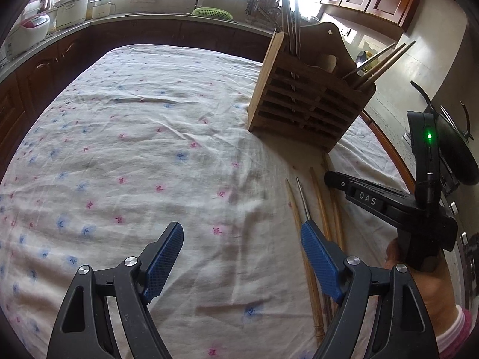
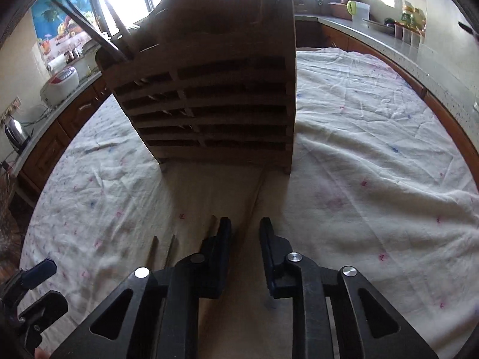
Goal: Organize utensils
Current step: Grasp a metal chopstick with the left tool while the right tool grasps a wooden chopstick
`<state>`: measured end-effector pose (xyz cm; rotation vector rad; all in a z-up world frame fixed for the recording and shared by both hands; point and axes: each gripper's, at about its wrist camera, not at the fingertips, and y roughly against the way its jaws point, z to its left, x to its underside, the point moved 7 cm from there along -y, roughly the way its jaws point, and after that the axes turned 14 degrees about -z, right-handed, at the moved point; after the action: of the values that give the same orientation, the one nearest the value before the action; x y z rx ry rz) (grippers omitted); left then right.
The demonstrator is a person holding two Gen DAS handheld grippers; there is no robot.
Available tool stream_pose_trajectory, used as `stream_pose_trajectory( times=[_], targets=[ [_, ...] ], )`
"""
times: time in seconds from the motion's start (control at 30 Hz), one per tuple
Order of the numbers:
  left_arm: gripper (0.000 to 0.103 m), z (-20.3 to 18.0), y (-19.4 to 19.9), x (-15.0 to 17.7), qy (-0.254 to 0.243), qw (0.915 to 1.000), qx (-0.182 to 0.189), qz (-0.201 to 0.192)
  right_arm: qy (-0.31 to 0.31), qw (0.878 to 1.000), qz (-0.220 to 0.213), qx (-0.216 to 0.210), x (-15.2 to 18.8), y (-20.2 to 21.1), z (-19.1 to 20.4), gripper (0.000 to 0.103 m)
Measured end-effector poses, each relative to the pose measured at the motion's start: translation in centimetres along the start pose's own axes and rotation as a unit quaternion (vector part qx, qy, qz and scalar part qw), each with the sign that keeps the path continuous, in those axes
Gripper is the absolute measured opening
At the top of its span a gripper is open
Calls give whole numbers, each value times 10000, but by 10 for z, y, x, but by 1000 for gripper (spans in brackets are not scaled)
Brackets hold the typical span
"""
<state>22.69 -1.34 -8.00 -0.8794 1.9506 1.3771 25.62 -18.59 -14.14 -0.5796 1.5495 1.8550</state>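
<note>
A slatted wooden utensil holder (image 1: 311,89) stands on the floral cloth and holds several chopsticks; it fills the upper middle of the right wrist view (image 2: 215,95). Several loose chopsticks (image 1: 321,209) lie on the cloth in front of it, one of them metal-tipped (image 1: 304,200). My left gripper (image 1: 242,257) is open and empty, its right finger just above the loose chopsticks. My right gripper (image 2: 245,233) hovers low over the chopsticks (image 2: 253,206), its jaws a narrow gap apart with one chopstick running between them. The right gripper also shows in the left wrist view (image 1: 329,176).
The table (image 1: 134,149) is covered with a wrinkled white cloth with pink and blue flowers. Kitchen counters run around it with pots (image 1: 71,7), a rice cooker (image 1: 28,30), a green basket (image 1: 212,13), a kettle (image 2: 15,131) and jars (image 2: 410,27).
</note>
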Motion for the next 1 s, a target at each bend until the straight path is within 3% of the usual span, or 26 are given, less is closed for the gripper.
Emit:
stream_pose_trajectory(
  times=[0.03,0.23,0.33,0.4,0.47,0.67,0.77,1.0],
  targets=[
    [80,-2,-3,0,-35,10000,24,47,28,10000,15,-22,3,3,0,11],
    [77,-24,-21,-3,-338,9991,159,198,-19,9998,89,-191,30,41,-17,10],
    [67,-35,-36,-3,-510,9981,169,314,-166,9996,96,-227,45,61,-28,10],
    [55,-37,-48,-3,-527,9976,132,427,-302,9991,89,-277,49,69,-34,10],
    [47,-37,-58,-4,-490,9974,124,518,-401,9987,54,-315,49,72,-36,15],
    [35,-43,-77,-9,-632,9966,117,524,-676,9974,-31,-254,40,63,-40,16],
    [15,-51,-78,-5,-893,9942,199,573,-627,9977,-63,-239,36,58,-37,16],
    [15,-57,-75,-2,-1202,9894,156,802,-533,9982,-60,-263,36,58,-35,15]
  ],
)
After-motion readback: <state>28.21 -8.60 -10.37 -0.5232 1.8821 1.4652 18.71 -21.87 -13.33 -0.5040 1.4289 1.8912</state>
